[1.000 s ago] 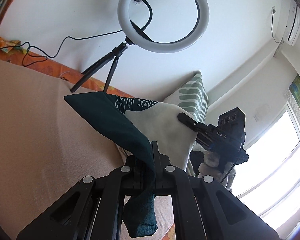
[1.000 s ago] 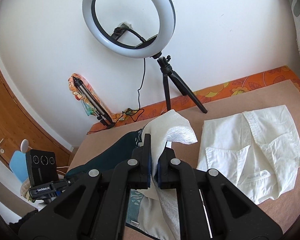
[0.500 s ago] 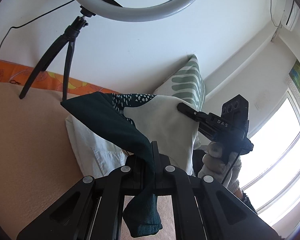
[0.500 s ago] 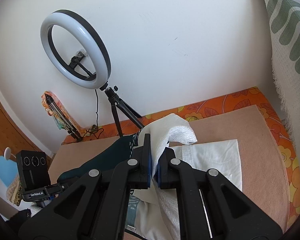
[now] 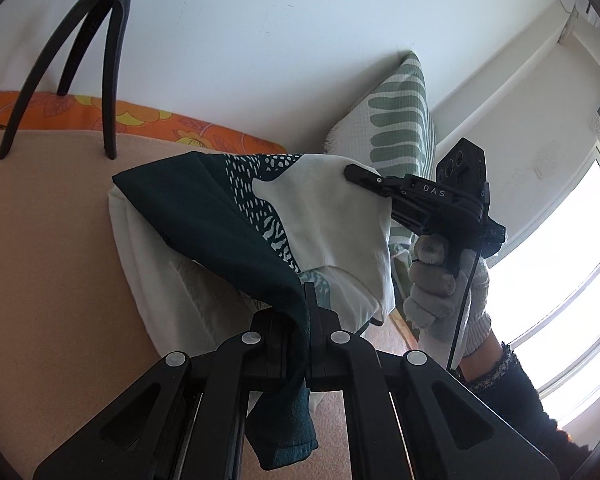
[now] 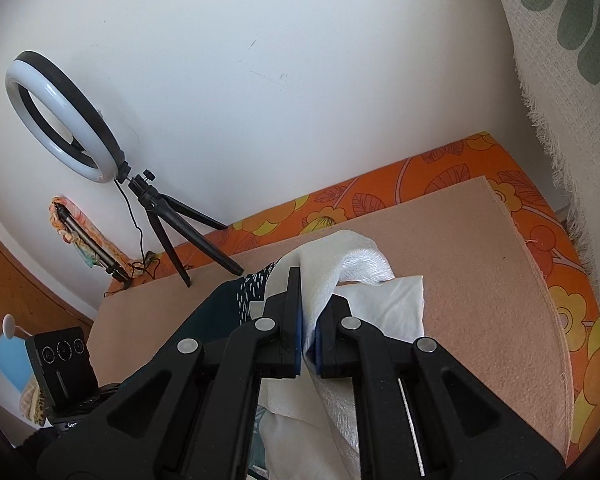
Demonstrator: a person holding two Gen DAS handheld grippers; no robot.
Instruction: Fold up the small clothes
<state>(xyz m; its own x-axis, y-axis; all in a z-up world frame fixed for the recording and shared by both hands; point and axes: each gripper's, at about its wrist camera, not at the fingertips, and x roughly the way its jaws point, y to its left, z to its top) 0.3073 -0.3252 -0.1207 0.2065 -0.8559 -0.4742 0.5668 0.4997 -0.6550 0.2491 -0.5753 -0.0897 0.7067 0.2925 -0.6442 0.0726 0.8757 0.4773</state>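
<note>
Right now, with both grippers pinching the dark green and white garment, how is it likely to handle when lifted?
Probably floppy: the garment sags between the left gripper and the right gripper, and a loose end hangs below the left one. It looks light, since small pinches at its edge carry it. It would likely drape over the white shirt beneath.

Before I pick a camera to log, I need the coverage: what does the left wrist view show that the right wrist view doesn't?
Only the left wrist: the gloved hand holding the right gripper, and the window. Only the right wrist: the ring light and the wooden door. Both: the teal-and-white garment clamped in shut jaws, the white shirt beneath, tripod legs, pillow, beige surface.
</note>
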